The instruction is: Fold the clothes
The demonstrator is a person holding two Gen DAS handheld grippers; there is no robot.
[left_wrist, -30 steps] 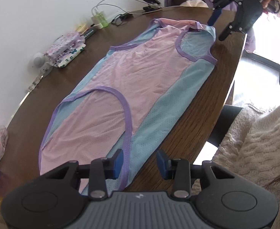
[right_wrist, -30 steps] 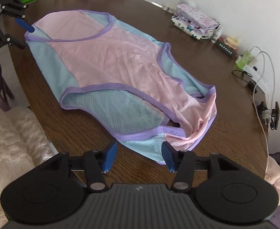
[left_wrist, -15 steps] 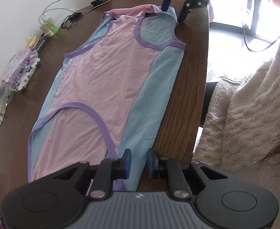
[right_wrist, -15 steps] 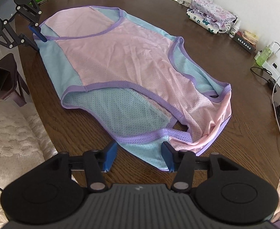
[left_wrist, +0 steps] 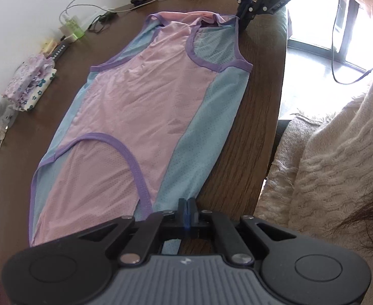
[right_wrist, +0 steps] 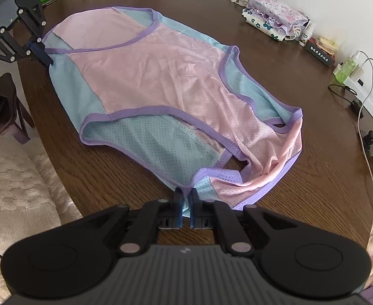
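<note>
A pink and light-blue sleeveless top with purple trim (left_wrist: 145, 106) lies flat along the brown wooden table (left_wrist: 257, 117); it also shows in the right wrist view (right_wrist: 161, 81). My left gripper (left_wrist: 188, 203) is shut on the blue hem corner nearest the table's edge. It shows far off in the right wrist view (right_wrist: 42, 54), pinching that corner. My right gripper (right_wrist: 185, 198) is shut on the blue shoulder strap end at the opposite end. It shows in the left wrist view (left_wrist: 245, 12) at the top's far end.
Folded floral clothes (right_wrist: 275, 12) lie at the table's far side by the wall. A green bottle (right_wrist: 345, 70), a charger and white cables (right_wrist: 367, 117) lie along the wall side. A cream knitted sweater (left_wrist: 326, 167) is close beside the table edge.
Both grippers went from open to shut, each closing on its near corner of the top. The left gripper shifted toward the table-edge side of the hem.
</note>
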